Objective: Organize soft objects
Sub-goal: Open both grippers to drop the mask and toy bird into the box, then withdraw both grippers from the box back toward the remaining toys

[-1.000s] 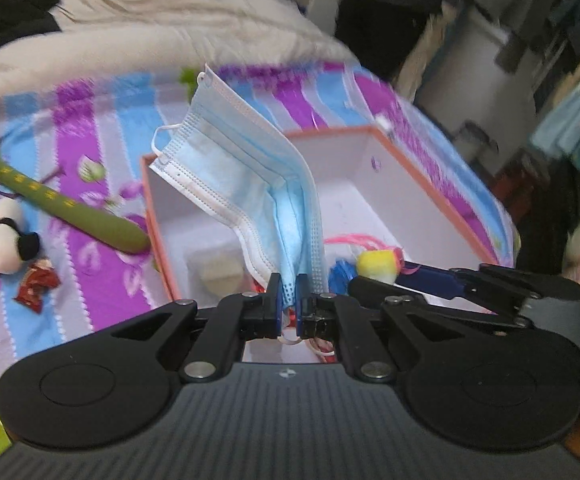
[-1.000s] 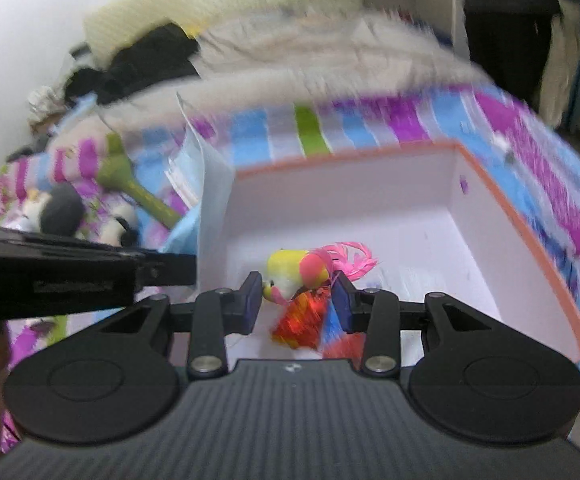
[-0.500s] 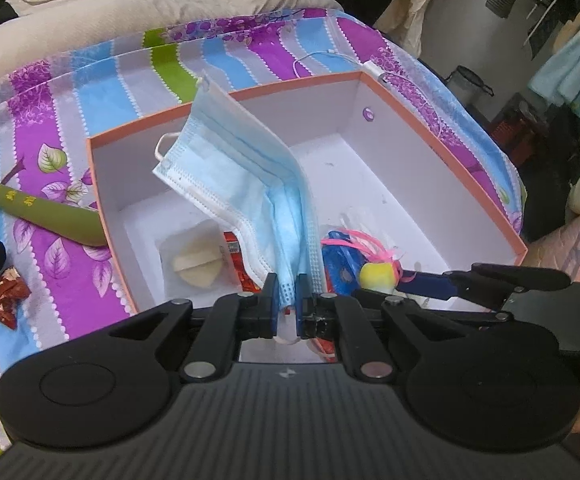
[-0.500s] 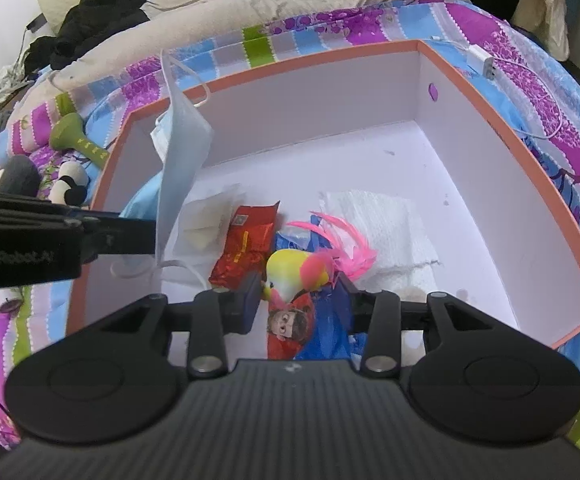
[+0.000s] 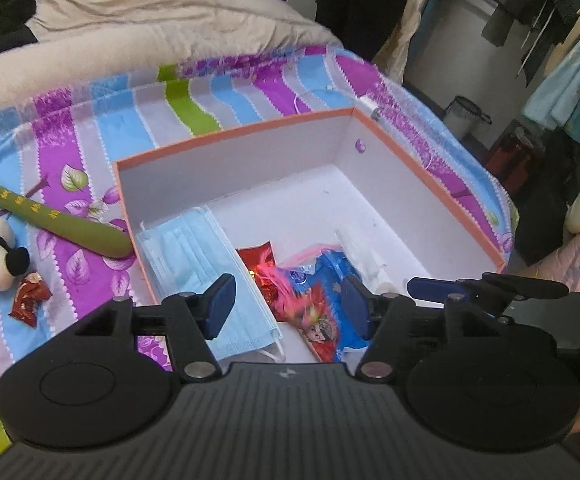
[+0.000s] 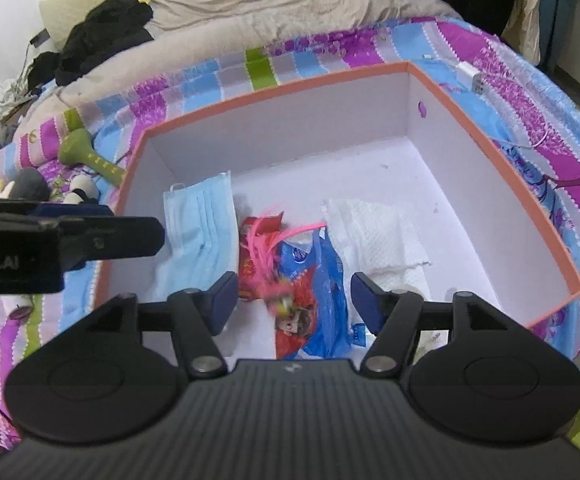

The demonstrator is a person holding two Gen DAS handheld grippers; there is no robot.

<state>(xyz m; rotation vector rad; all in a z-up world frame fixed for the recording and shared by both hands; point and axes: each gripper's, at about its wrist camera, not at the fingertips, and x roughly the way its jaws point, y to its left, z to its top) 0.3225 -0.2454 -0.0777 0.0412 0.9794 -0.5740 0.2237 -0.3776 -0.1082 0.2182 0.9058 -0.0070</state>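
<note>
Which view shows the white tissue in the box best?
Right wrist view: the white tissue lies open right of the blue wrapper. Left wrist view shows only a sliver behind that wrapper.

The left gripper (image 5: 287,304) has just been opening its jaws and is no longer pinching the face mask (image 5: 205,276), now lying flat in the box (image 5: 430,184). The right gripper (image 6: 292,300) has been opening too, and the feathered toy (image 6: 277,300) is lying blurred on the wrappers below

soft even indoor light, faint shadows, strong fisheye bending at edges, slight motion blur
</note>
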